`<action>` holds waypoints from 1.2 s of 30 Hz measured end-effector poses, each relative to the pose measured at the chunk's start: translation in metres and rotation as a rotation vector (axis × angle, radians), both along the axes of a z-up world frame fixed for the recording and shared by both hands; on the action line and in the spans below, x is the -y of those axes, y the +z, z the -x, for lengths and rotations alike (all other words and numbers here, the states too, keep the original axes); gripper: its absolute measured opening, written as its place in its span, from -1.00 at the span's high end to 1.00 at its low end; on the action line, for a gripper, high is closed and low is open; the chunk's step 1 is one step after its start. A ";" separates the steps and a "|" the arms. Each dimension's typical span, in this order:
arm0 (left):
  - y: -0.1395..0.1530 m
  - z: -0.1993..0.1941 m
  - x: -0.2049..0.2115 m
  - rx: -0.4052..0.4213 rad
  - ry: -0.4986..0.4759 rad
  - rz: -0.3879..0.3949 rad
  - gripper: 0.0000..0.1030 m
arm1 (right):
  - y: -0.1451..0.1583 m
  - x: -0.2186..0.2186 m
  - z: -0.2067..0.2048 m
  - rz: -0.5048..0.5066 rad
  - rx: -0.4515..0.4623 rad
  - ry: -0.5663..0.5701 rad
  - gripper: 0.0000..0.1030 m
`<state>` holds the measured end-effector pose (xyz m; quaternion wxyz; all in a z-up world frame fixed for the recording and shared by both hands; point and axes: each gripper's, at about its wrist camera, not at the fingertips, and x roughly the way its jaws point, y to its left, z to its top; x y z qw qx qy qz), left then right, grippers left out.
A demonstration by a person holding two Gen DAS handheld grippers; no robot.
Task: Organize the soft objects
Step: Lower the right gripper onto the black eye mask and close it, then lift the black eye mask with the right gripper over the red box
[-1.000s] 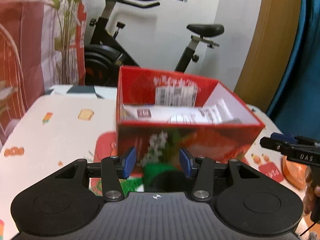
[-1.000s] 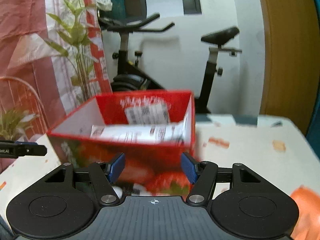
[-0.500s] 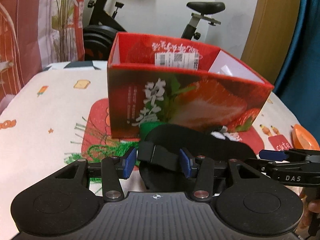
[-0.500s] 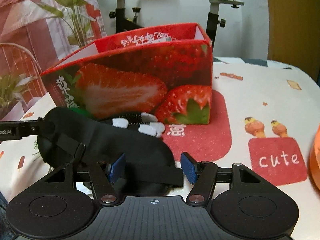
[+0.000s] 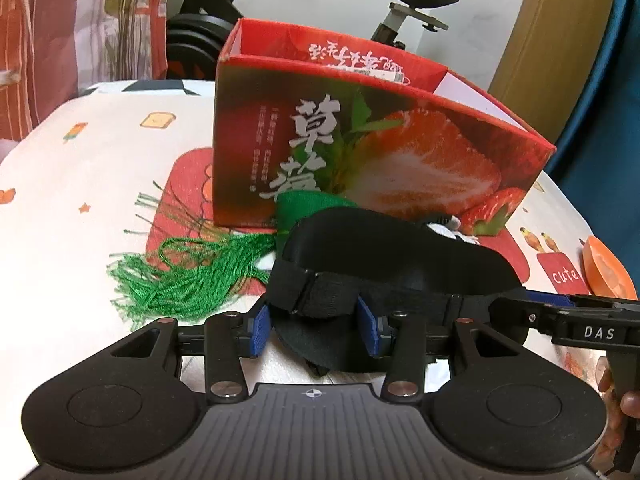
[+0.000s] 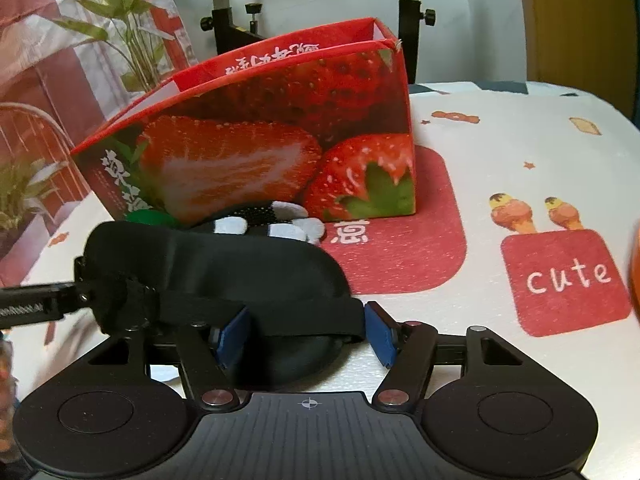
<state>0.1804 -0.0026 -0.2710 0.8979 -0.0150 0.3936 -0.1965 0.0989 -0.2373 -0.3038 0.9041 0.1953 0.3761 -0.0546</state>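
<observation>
A black sleep mask (image 5: 392, 256) is lying on the printed tablecloth (image 5: 80, 208) just in front of the strawberry box (image 5: 360, 152), with a green tassel (image 5: 188, 276) trailing off at its nine o'clock. The left gripper (image 5: 316, 330) is sitting released, its blue pads either side of the mask's left end and strap. The right gripper (image 6: 306, 336) is likewise spread wide around the strap (image 6: 256, 314) at the mask's right end, not yet pinching it.

"DAS" on the right claw (image 5: 532, 312), "cute" on the tablecloth (image 6: 520, 120), seemingly "草莓" on the box (image 5: 360, 152).
</observation>
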 end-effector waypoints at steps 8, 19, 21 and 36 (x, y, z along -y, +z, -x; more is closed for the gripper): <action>-0.005 0.000 0.000 -0.018 0.005 0.016 0.07 | 0.011 0.000 0.006 0.004 0.053 -0.020 0.33; 0.002 0.002 -0.006 -0.015 0.019 0.046 0.10 | 0.024 0.001 0.013 0.051 0.121 -0.026 0.83; 0.007 0.004 -0.011 -0.009 0.026 0.084 0.10 | 0.023 0.001 0.014 0.056 0.116 -0.026 0.84; 0.015 -0.003 -0.030 0.008 0.076 0.202 0.46 | 0.018 0.001 0.011 0.065 0.089 -0.021 0.84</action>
